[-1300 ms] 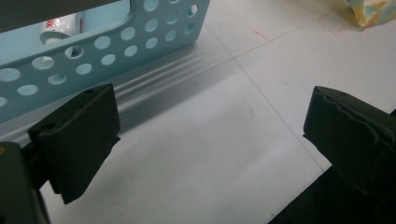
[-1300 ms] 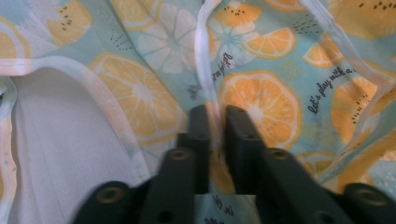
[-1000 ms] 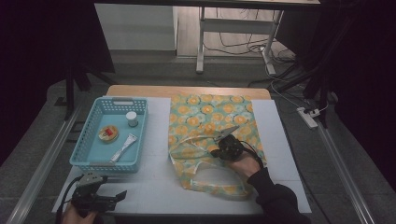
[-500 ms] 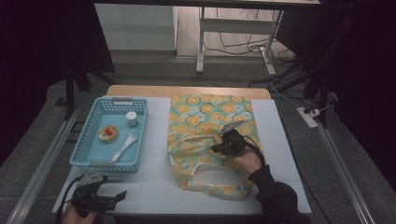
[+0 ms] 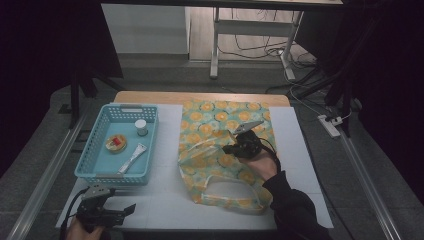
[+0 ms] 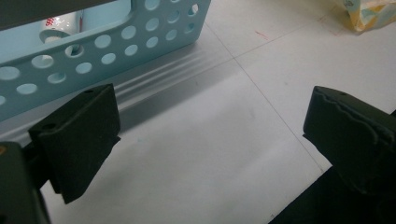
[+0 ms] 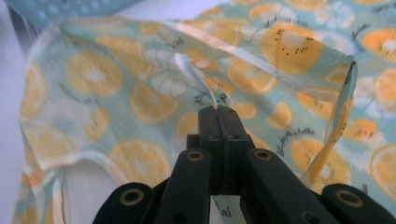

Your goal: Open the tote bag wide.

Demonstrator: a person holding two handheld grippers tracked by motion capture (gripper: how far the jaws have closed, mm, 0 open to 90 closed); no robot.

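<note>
Surface (image 5: 165, 195): white sheet with faint grid lines over a wooden top, the wood showing along the far edge. On it at left, a light-blue perforated plastic basket (image 5: 92, 172). At centre-right, a flat cloth bag printed with orange slices on pale green (image 5: 210, 125), its looped handles toward the near edge.

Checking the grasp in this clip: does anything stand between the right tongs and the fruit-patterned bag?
Nothing visible does. The right tongs are shut directly on the top layer of the orange-and-teal fruit-print plastic bag, lifting a fold off the white table. The light blue perforated plastic basket sits apart, to its left.
</note>
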